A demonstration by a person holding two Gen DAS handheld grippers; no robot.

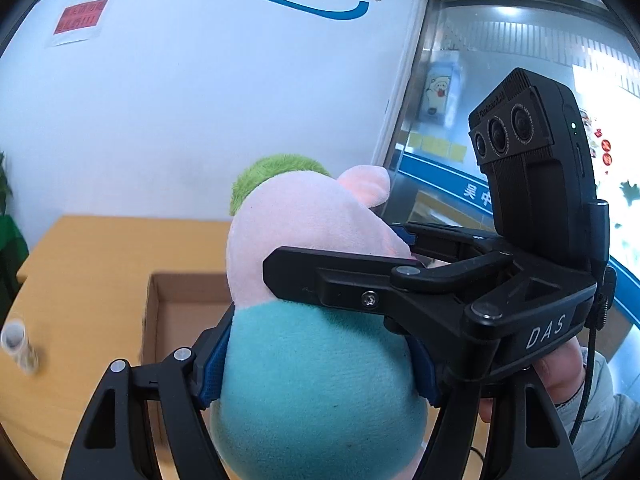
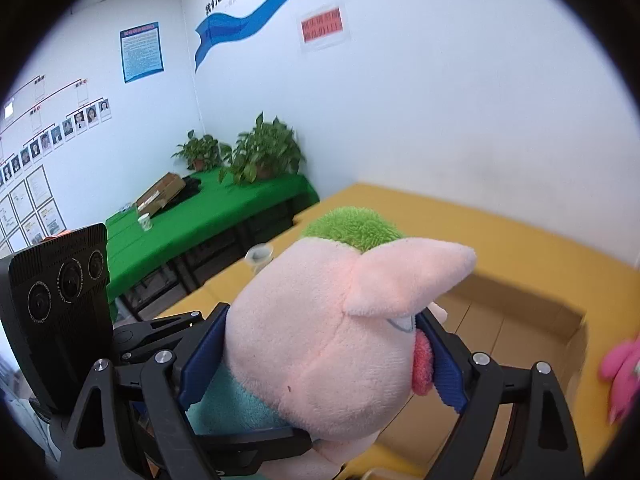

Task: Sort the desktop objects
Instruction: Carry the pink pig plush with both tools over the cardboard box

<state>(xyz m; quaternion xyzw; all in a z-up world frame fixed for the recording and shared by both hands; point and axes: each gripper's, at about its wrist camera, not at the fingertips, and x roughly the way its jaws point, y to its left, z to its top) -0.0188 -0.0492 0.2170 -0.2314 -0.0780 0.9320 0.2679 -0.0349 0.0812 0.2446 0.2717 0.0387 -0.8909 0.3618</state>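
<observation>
A plush pig (image 1: pixel 320 364) with a pink head, green hair and a teal body is held in the air above the yellow desk (image 1: pixel 80 264). My left gripper (image 1: pixel 320 360) is shut on its teal body. My right gripper (image 2: pixel 320 360) is shut on its pink head (image 2: pixel 316 332), and it shows in the left wrist view (image 1: pixel 400 276) coming in from the right. An open cardboard box (image 1: pixel 180 312) lies on the desk below the toy; it also shows in the right wrist view (image 2: pixel 520 320).
A small cup (image 1: pixel 16 344) stands at the desk's left; it shows in the right wrist view (image 2: pixel 260 256). A pink plush (image 2: pixel 620 372) lies at the right by the box. A green table (image 2: pixel 208 216) with plants stands beyond the desk.
</observation>
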